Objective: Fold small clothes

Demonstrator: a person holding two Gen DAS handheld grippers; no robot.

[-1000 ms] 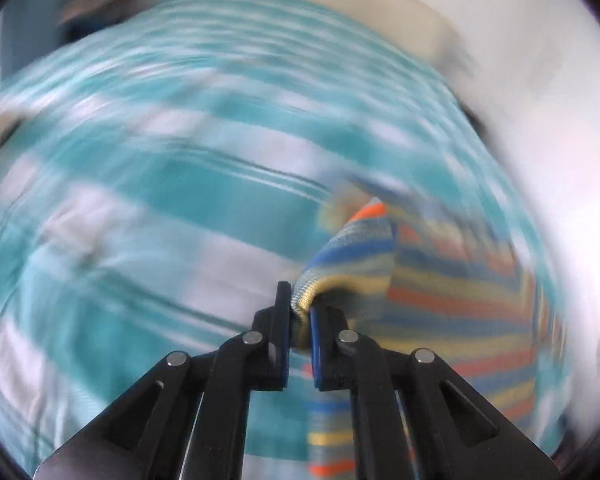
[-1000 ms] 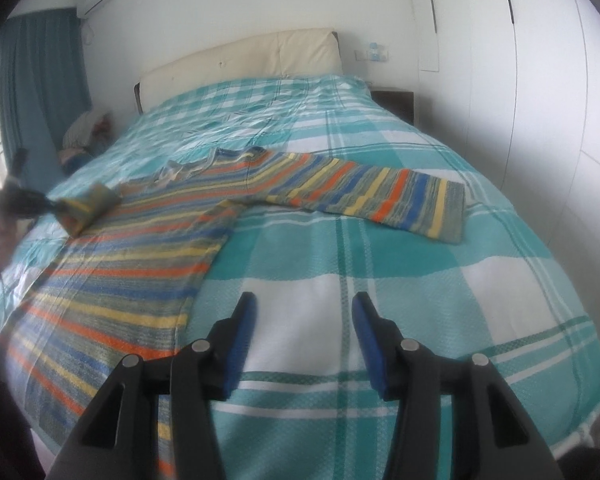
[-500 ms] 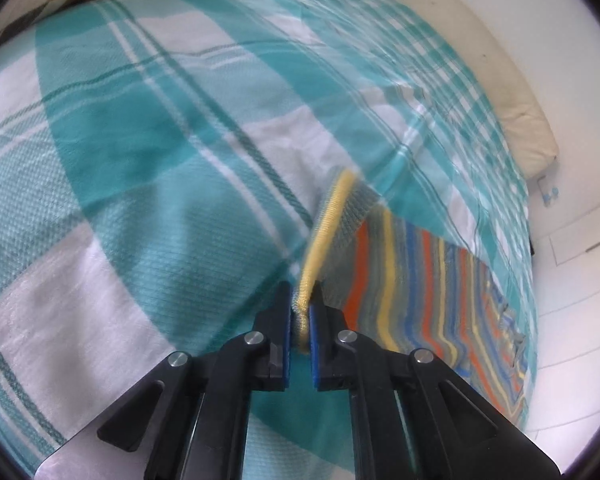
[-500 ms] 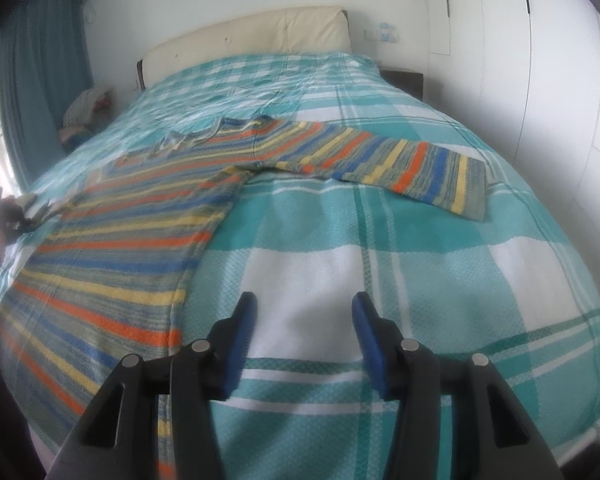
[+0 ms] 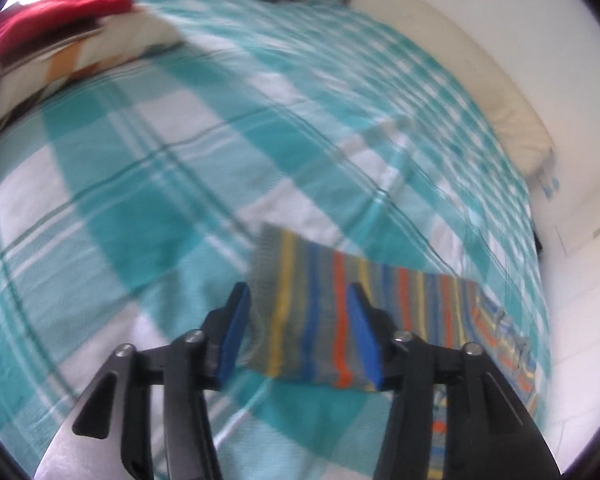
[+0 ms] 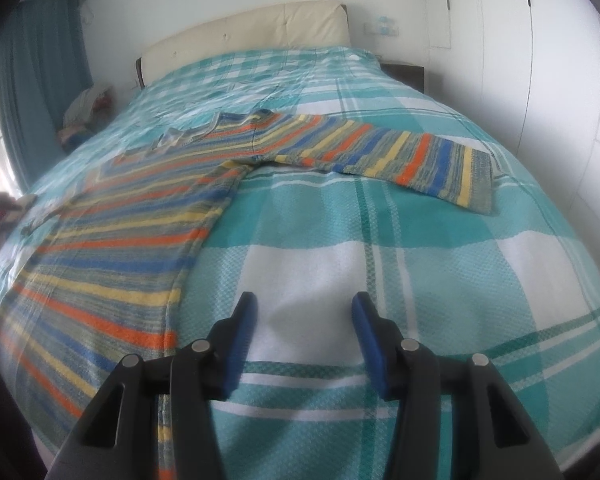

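Note:
A striped knit sweater (image 6: 132,232) in orange, blue, yellow and grey lies flat on the teal plaid bedspread (image 6: 379,272), one sleeve (image 6: 383,156) stretched out to the right. In the left wrist view its other sleeve (image 5: 319,312) lies flat on the bed, the cuff just ahead of my left gripper (image 5: 298,320), which is open and empty above it. My right gripper (image 6: 303,336) is open and empty over the bedspread, to the right of the sweater's hem.
A cream headboard (image 6: 244,28) stands at the far end of the bed. A pile of folded clothes with a red garment (image 5: 56,12) on top sits at the bed's edge in the left wrist view. White wardrobe doors (image 6: 559,60) line the right side.
My left gripper has opened and let go of the sleeve cuff, which now lies flat on the bed. My right gripper has stayed open and drifted slightly closer to the bed.

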